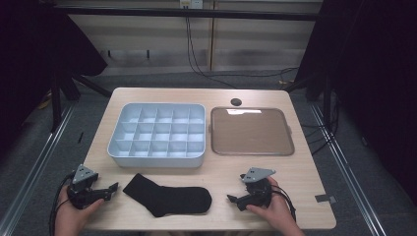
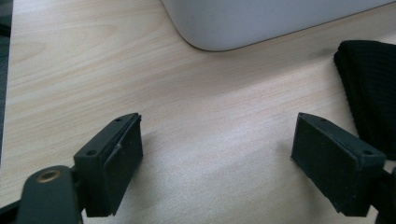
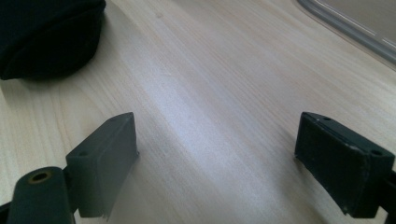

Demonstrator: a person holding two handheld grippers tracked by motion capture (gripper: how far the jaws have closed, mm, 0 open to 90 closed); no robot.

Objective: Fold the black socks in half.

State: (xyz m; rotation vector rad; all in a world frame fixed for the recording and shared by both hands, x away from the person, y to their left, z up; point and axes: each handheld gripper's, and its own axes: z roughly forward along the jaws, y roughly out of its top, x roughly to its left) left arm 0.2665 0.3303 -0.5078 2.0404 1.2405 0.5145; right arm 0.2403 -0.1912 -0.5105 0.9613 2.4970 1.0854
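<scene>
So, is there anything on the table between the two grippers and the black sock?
Nothing visible. The black sock lies flat on bare table between the left gripper and the right gripper. Both point toward it with jaws open, and only wood shows between each and the sock.

At twelve o'clock from the middle of the wooden table (image 1: pixel 300 172) we see a pale grey divided box (image 1: pixel 156 133), its many small square compartments bare. Just beside it, at three o'clock from it, lies a flat translucent brownish lid (image 1: pixel 252 131), not touching the box. At twelve o'clock from the lid we find a small dark round hole (image 1: pixel 236 102) in the tabletop. Beyond the table, cables (image 1: pixel 196 59) hang down and trail over the grey floor (image 1: pixel 162 78).
</scene>
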